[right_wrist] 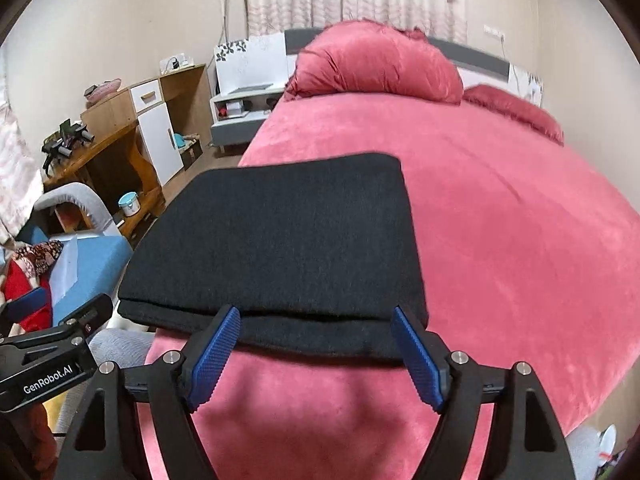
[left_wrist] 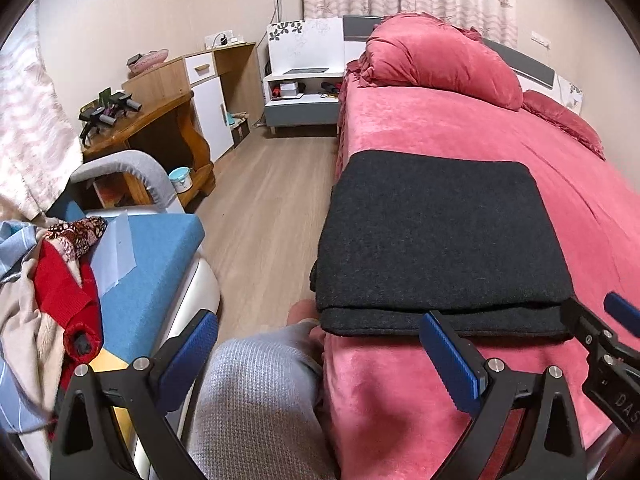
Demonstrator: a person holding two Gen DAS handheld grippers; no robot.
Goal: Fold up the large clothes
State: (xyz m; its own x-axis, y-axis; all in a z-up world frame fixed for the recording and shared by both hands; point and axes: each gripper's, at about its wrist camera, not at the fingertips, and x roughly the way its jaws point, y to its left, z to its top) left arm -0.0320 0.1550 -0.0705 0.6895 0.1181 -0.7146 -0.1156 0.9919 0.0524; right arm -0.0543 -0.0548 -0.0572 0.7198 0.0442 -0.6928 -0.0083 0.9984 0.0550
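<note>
A dark grey garment [left_wrist: 440, 232] [right_wrist: 272, 240] lies folded into a flat rectangle on the pink bed [left_wrist: 480, 136] [right_wrist: 520, 240], near its front left corner. My left gripper [left_wrist: 320, 344] hovers open in front of the garment's near left edge, with nothing between its blue pads [left_wrist: 452, 356]. My right gripper [right_wrist: 316, 320] is open too, just short of the garment's near edge, and its fingers [right_wrist: 416, 356] hold no cloth. The left wrist view catches the right gripper at the right edge [left_wrist: 600, 332], and the right wrist view catches the left gripper's body [right_wrist: 60, 332] at the lower left.
A person's knee in grey trousers [left_wrist: 256, 392] is against the bed's front. A pile of clothes [left_wrist: 52, 280] lies on a blue chair [left_wrist: 160, 248] at the left. A rolled pink quilt [left_wrist: 440, 60] sits at the bed's head. Wooden desk [left_wrist: 160, 120], nightstand [left_wrist: 300, 92] and floor [left_wrist: 272, 200] lie beyond.
</note>
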